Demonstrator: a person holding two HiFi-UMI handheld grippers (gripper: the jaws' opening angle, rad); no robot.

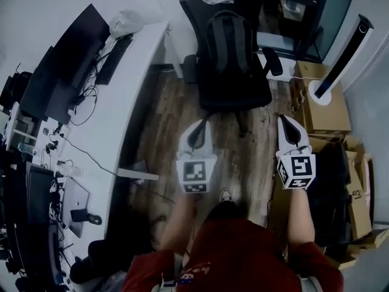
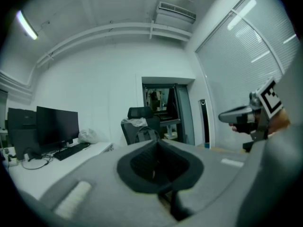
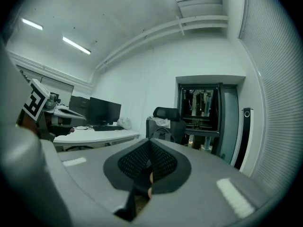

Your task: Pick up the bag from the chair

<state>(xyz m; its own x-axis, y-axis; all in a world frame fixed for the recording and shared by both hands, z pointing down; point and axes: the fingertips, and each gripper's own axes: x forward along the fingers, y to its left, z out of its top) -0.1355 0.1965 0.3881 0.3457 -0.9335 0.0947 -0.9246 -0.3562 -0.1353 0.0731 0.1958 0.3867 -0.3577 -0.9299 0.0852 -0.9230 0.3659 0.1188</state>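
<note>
A dark backpack (image 1: 225,44) sits upright on the seat of a black office chair (image 1: 234,87) ahead of me. Both grippers are held level and point at it from a distance, touching nothing. My left gripper (image 1: 203,123) is shut with nothing in it, and so is my right gripper (image 1: 285,119). In the left gripper view the shut jaws (image 2: 157,144) partly cover the bag (image 2: 147,135) and chair (image 2: 140,114), and the right gripper (image 2: 236,115) shows at the right. In the right gripper view the bag (image 3: 162,134) stands just beyond the shut jaws (image 3: 149,144).
A long white desk (image 1: 130,84) with monitors (image 1: 67,66) and a keyboard (image 1: 112,59) runs along the left. Cardboard boxes (image 1: 325,111) and a white tower fan (image 1: 343,56) stand at the right. Wooden floor (image 1: 164,126) lies between me and the chair. A dark doorway (image 3: 203,110) is behind it.
</note>
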